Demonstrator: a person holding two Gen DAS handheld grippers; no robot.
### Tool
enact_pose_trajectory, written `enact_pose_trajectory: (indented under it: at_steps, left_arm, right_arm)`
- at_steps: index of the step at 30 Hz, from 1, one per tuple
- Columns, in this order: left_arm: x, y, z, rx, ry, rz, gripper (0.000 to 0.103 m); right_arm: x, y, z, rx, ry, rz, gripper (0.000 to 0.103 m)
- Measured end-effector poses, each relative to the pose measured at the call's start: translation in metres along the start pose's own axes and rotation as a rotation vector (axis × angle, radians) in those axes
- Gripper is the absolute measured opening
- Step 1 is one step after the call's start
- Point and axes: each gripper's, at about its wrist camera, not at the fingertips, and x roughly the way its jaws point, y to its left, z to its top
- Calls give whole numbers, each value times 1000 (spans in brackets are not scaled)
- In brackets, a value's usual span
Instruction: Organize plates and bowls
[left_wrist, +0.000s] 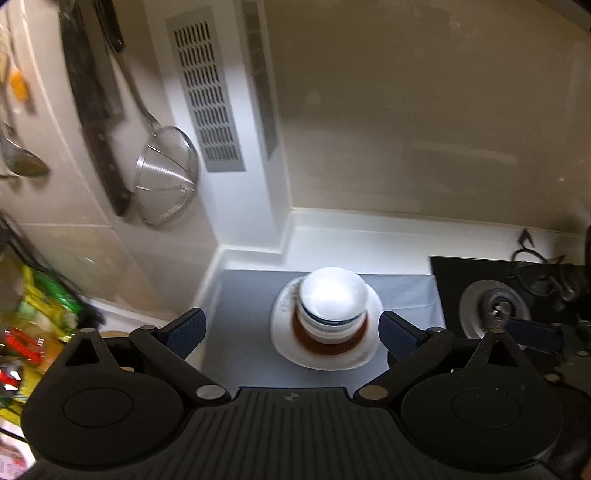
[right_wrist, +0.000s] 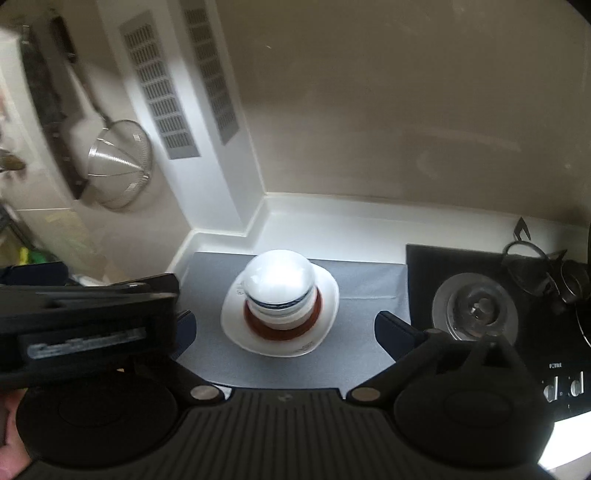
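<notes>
**A:** Two grippers logged, both spread wide and holding nothing. Left gripper (left_wrist: 291, 328) hangs above and in front of the stack; right gripper (right_wrist: 284, 328) likewise. No pad is touching crockery in either wrist view.

**B:** Location of the stack?

**A:** It stands on the grey mat (left_wrist: 240, 332), toward the mat's back edge and roughly midway between its left and right edges. The mat lies on the white counter (left_wrist: 369, 232), in the back corner by the wall. A black hob (right_wrist: 424, 266) borders the mat's right edge, burner (right_wrist: 476, 310) well apart from the stack.

**B:** Composition?

**A:** White plate (right_wrist: 325, 295) at the bottom, a red-brown dish (right_wrist: 280, 330) on it, then nested bowls (right_wrist: 279, 284); the blue-banded one shows below the top white one. Bowl count is uncertain, since glare and blur wash out the rims.

**B:** Handling judgement?

**A:** Glazed ceramic by the look: stiff, slick, brittle, and heavy when lifted as one stack. The nested bowls could slide or tip if the plate tilts. I would take the plate by its rim at opposite sides, one gripper each, and keep it level. A single bowl would go by pinching its rim wall, inside and outside.

**B:** Status?

**A:** Stack looks tidy; I judge the organizing done or nearly so. A strainer (left_wrist: 166, 177) hangs on the left wall, clear of the work.
</notes>
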Motion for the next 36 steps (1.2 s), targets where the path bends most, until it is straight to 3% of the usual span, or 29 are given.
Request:
enact_pose_trajectory:
  at_steps: [7, 14, 36]
  left_arm:
    - [0, 4, 2, -16, 58, -21, 100]
    - [2, 4, -5, -22, 80, 4, 100]
    - [-8, -20, -19, 17, 83, 35, 100]
  right_arm:
    - [-11, 2, -6, 49, 46, 11, 102]
    - [-8, 5, -12, 54, 67, 11, 103]
    - [-17, -16, -32, 57, 71, -15, 103]
